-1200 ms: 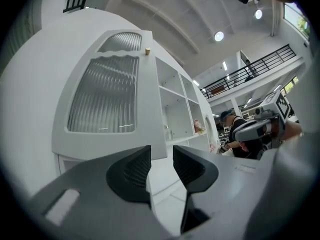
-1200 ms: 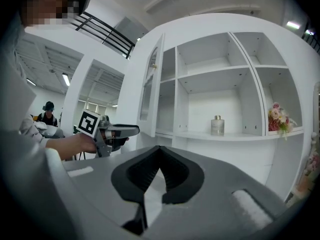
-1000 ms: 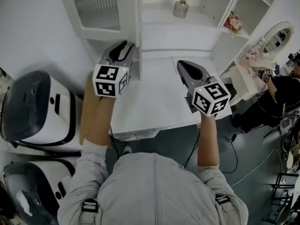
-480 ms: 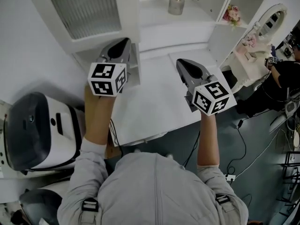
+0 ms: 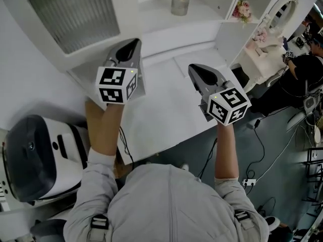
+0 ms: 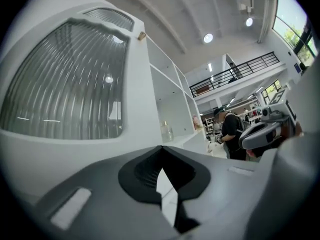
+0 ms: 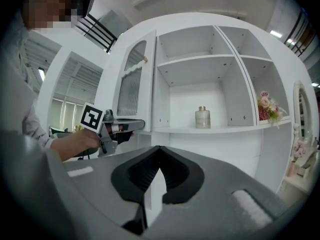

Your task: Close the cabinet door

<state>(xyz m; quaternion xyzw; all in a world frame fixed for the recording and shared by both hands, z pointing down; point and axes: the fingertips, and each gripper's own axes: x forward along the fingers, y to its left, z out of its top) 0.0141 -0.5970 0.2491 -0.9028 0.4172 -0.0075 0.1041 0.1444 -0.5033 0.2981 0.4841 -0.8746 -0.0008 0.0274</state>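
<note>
The cabinet door [image 5: 75, 19] stands open, swung out left of the shelves [image 5: 151, 9]. The left tool [image 5: 132, 45], jaws closed and empty, is at the door's near right edge. The right tool [image 5: 198, 70], also closed and empty, is over the bare desk [image 5: 161, 110] further right.

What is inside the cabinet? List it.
A bottle on the middle shelf, flowers in the right compartment. The upper shelf is seen from below, so its top is hidden.

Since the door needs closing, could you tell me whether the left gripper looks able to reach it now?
Probably yes: the left gripper, jaws shut and empty, sits right by the open door's lower edge with nothing between them. Contact itself can't be confirmed.
</note>
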